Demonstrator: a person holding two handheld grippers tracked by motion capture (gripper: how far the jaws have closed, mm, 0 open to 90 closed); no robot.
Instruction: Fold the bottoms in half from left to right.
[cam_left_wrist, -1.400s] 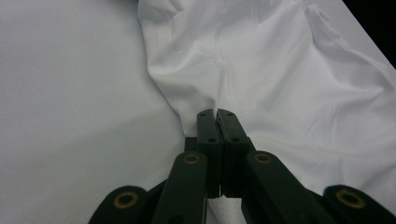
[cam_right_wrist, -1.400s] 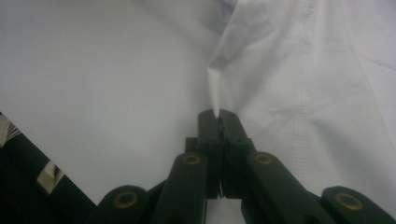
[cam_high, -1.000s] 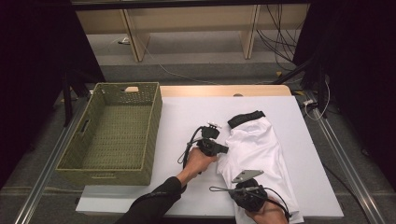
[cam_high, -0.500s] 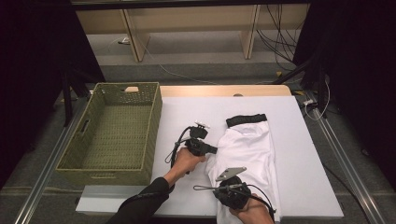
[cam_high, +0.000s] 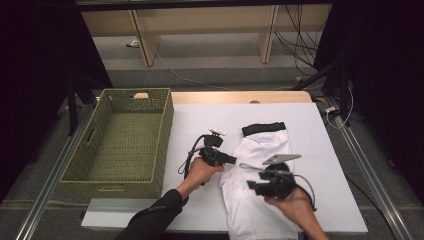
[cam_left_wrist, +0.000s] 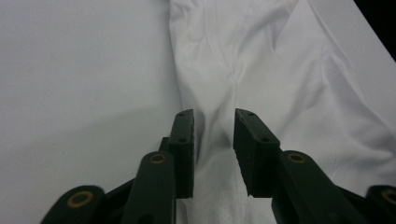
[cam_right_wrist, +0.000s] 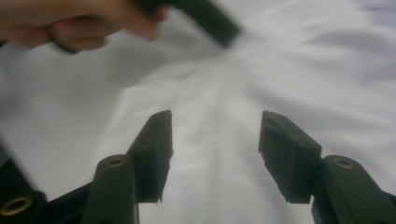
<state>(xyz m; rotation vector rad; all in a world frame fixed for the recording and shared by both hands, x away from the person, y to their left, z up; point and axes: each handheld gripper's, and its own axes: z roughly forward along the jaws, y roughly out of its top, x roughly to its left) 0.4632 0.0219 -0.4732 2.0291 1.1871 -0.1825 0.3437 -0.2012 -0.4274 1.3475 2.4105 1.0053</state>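
Note:
A white garment (cam_high: 260, 165) with a black waistband (cam_high: 263, 128) lies lengthwise on the white table (cam_high: 200, 120). My left gripper (cam_high: 234, 161) sits at the garment's left edge, pointing right. In the left gripper view its jaws (cam_left_wrist: 214, 116) stand a little open over the white cloth (cam_left_wrist: 261, 60), with nothing pinched. My right gripper (cam_high: 250, 186) hovers over the garment's lower half, pointing left. In the right gripper view it (cam_right_wrist: 215, 116) is wide open above the cloth (cam_right_wrist: 224, 158), and the other hand (cam_right_wrist: 70, 23) shows blurred at top left.
An empty green woven basket (cam_high: 167, 125) stands at the table's left side. Cables (cam_high: 335, 107) lie by the right rail. Bare white table surface runs between basket and garment and to the garment's right.
The garment went from a wide, crumpled shape to a narrower, straighter one, and its waistband levelled. My right gripper moved up from the near edge onto the garment; the left shifted slightly left.

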